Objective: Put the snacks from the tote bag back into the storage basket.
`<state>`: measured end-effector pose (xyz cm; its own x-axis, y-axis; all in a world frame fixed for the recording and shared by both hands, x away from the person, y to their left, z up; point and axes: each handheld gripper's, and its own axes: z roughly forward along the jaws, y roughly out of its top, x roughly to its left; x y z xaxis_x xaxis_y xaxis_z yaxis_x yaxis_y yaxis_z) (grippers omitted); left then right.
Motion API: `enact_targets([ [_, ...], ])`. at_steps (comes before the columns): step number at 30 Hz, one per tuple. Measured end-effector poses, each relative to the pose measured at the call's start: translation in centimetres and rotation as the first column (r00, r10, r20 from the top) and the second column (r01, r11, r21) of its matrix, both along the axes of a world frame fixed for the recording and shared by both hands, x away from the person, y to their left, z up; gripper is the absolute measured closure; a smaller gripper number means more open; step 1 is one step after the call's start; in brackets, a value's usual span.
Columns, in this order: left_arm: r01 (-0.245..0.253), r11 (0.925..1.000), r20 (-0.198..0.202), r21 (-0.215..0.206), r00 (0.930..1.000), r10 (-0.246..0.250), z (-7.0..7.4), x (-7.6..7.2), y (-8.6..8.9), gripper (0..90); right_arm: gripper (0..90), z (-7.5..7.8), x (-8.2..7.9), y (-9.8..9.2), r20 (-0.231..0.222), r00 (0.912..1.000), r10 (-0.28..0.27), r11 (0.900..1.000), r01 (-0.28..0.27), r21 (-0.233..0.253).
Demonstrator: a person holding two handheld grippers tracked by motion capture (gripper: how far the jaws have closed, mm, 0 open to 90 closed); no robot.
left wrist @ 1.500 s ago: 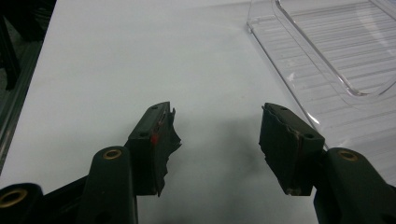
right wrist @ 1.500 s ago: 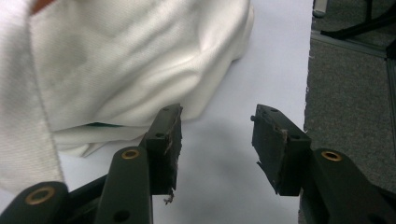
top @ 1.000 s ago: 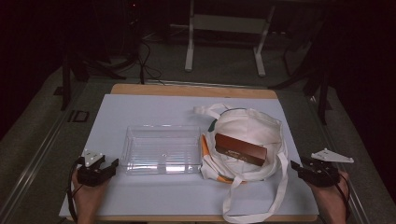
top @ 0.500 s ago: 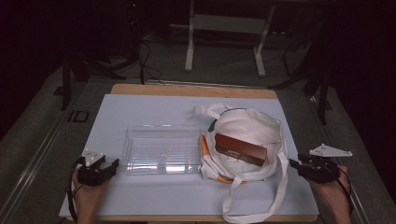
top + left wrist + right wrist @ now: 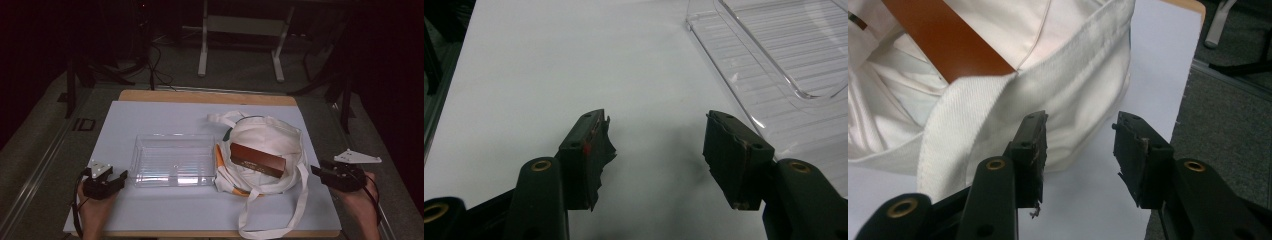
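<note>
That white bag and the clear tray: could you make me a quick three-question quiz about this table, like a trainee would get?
1. True or false: the brown box lies in the clear tray.
2. Which is nearer the white bag: A) the left claw or B) the right claw?
3. Fill in: both claws are ____ and hold nothing.

Key: 1 false, it lies on the bag. 2 B. 3 open.

Bare mat around tray and bag
</note>
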<state>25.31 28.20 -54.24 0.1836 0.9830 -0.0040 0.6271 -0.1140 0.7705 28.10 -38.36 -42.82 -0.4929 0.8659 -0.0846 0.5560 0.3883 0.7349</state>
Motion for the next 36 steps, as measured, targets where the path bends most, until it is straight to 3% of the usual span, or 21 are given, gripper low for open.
enact_targets([
  [17, 0.001, 1.0000, -0.001, 0.001, 1.0000, -0.001, 0.0, 0.0, 0.0, 42.2, 56.2, 1.7, 0.8, 1.4, 0.028, 0.9985, 0.048, 0.999, -0.048, 0.001],
  [36, 0.000, 1.0000, -0.001, -0.002, 1.0000, 0.000, 0.0, 0.0, 0.0, 41.5, 54.6, 1.8, 1.9, 3.9, 0.023, 0.9914, 0.129, 0.991, -0.128, -0.040],
])
